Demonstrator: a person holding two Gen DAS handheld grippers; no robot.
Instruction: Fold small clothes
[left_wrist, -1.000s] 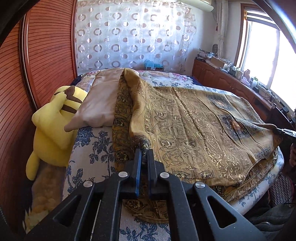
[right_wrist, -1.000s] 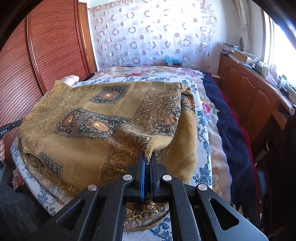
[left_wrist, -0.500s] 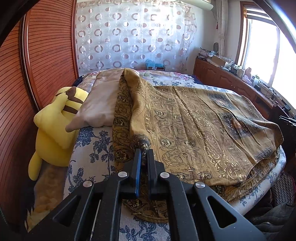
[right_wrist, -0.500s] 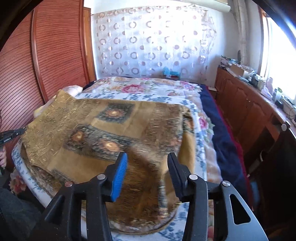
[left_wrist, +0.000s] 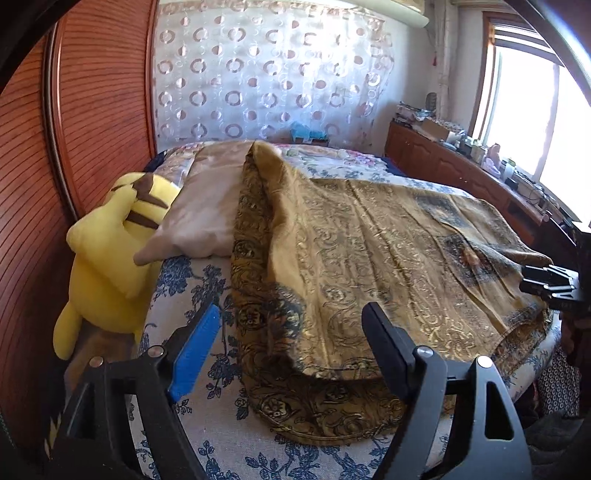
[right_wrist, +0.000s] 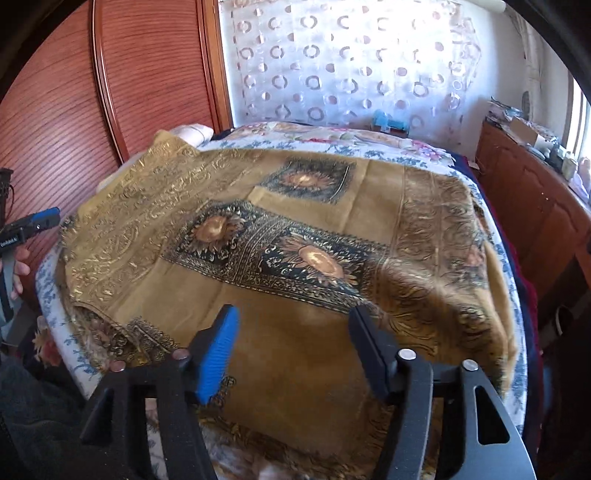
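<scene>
step: fold just laid, both corners let go; judged mid-task, one fold in
cloth: gold patterned, doubled over on the bed, near edge hanging a little over the bed's front, far left corner riding up on the pillow
left hand-held gripper: jaws opening, wide apart, nothing pinched; cloth's folded corner lies below between the fingers, pads clear of it
right hand-held gripper: jaws opening, wide, holding nothing; cloth surface under the gap, no contact seen
next move: probably regrip two corners of one short side and carry them across for a second fold; needs a pinch through both layers, edges lined up
risk: slippery-looking fabric, top layer may slide off the lower one
bed: blue floral sheet, carries the cloth
pillow: beige, left of cloth
plush toy: yellow, against wooden wardrobe
room: curtain with ring pattern behind the bed, wooden cabinet along the window side, cluttered top
</scene>
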